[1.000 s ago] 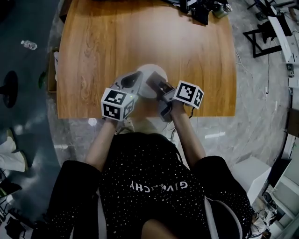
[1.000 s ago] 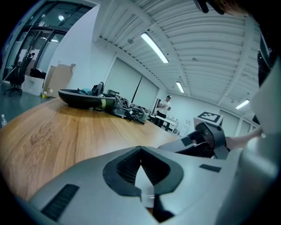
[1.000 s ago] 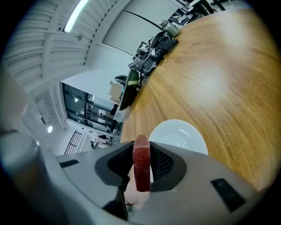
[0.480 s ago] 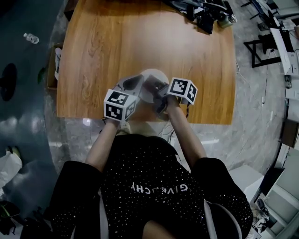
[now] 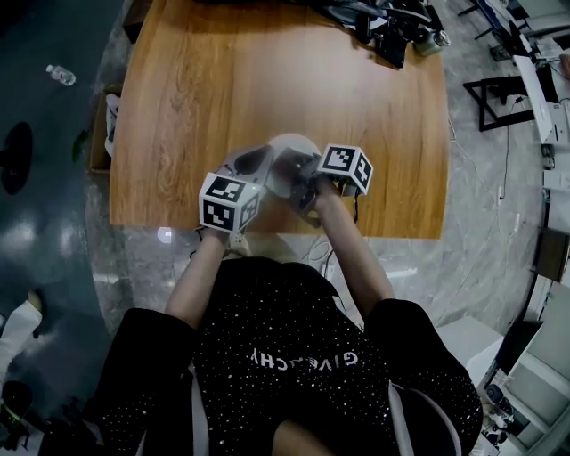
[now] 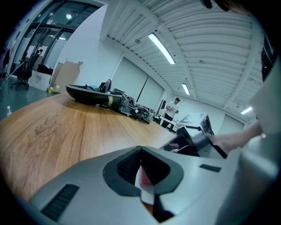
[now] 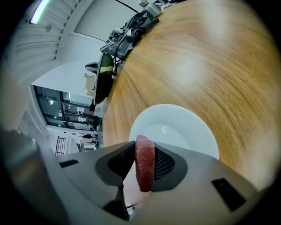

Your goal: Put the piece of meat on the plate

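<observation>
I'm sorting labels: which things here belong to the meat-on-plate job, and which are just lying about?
In the job: piece of meat, in the right gripper; plate.
Lying about: cables and gear at the table's far end; bottle on the floor.

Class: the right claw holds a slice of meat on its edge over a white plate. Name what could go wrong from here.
1. The meat is pinched on edge in the right claw, seemingly at the plate's near rim. Released here, it might topple onto the table instead of the plate.
2. Part of the slice sticks out past the pads, so it could slip before it is over the middle.
3. It may cling to one pad on release.
</observation>
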Demonstrator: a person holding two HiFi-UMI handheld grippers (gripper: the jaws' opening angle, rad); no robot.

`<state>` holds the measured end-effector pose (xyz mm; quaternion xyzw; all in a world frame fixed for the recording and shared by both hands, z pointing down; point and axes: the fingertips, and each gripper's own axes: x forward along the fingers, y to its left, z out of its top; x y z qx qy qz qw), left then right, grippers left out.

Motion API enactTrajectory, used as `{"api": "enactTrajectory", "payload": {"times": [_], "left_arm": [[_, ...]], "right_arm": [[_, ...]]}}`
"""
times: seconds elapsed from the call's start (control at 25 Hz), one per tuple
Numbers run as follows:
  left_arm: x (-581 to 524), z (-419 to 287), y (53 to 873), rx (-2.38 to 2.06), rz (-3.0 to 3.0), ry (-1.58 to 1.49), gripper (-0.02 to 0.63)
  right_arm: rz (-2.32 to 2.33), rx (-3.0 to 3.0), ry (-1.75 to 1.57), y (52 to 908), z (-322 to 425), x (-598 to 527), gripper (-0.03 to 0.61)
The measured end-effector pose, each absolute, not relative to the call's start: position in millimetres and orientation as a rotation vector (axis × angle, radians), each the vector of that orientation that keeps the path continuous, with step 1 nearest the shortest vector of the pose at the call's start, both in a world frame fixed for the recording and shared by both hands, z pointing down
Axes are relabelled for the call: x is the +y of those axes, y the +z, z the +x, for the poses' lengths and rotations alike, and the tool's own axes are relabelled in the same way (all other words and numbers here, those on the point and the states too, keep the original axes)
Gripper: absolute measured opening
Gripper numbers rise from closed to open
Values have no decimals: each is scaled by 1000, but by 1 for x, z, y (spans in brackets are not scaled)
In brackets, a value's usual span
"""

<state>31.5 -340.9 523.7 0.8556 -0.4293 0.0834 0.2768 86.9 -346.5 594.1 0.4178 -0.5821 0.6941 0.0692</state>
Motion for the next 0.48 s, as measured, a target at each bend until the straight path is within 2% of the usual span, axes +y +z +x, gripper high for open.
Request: {"api": "enactTrajectory", "payload": {"times": [0.08,0.24,0.48], "left_arm": [[-339,32,522,-1150,2298,223,9],[-336,34,520,-1144,2304,214,9],[-335,37,515,-1136,2309,199,9]], "right_arm": [[1241,-1753,2089,590,84,-348,111],[1203,-1760,2109,584,77,-350,192],[1223,-1667,2117,583,81,-347,207]]}}
